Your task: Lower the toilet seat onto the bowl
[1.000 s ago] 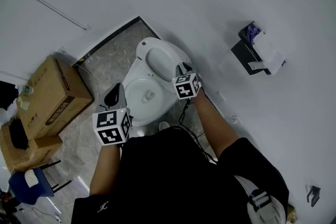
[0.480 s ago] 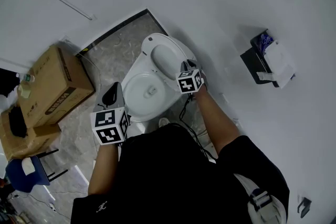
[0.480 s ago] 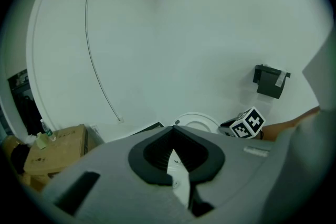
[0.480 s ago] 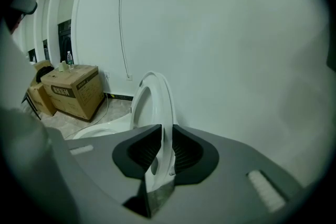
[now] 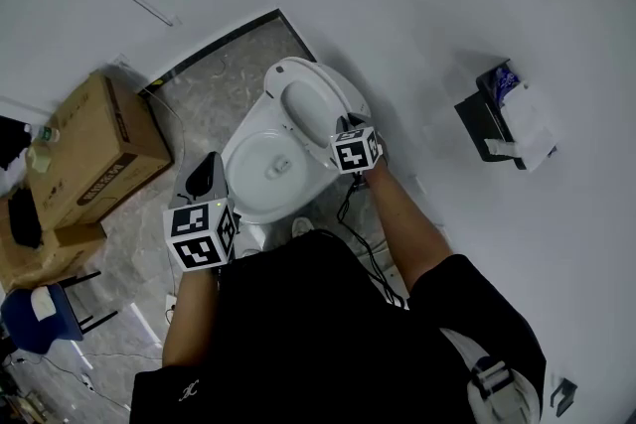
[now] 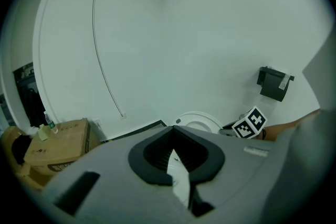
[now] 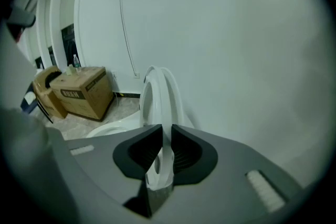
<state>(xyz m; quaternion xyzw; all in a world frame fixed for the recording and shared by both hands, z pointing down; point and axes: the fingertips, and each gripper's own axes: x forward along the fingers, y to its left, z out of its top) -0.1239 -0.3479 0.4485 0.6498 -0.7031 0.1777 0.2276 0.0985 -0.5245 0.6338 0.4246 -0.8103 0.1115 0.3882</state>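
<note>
Its jaws having just been closing, the right gripper [image 7: 163, 136] clamps the rim of the upright white plastic toilet seat [image 7: 157, 89], ready to swing it onto the white ceramic bowl [image 5: 260, 182]; the left gripper [image 6: 173, 131], jaws together, hangs empty.

The person wears a black shirt [image 5: 308, 333]; the grey left gripper [image 5: 209, 164] and right gripper [image 5: 347, 125] bear black-and-white marker cubes [image 5: 204, 235].

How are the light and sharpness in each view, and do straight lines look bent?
Head view: even light, no hard shadows, toilet seat sharp. Left gripper view: dimmer, black corners, wall cable bowed. Right gripper view: same bowing and black corners.
</note>
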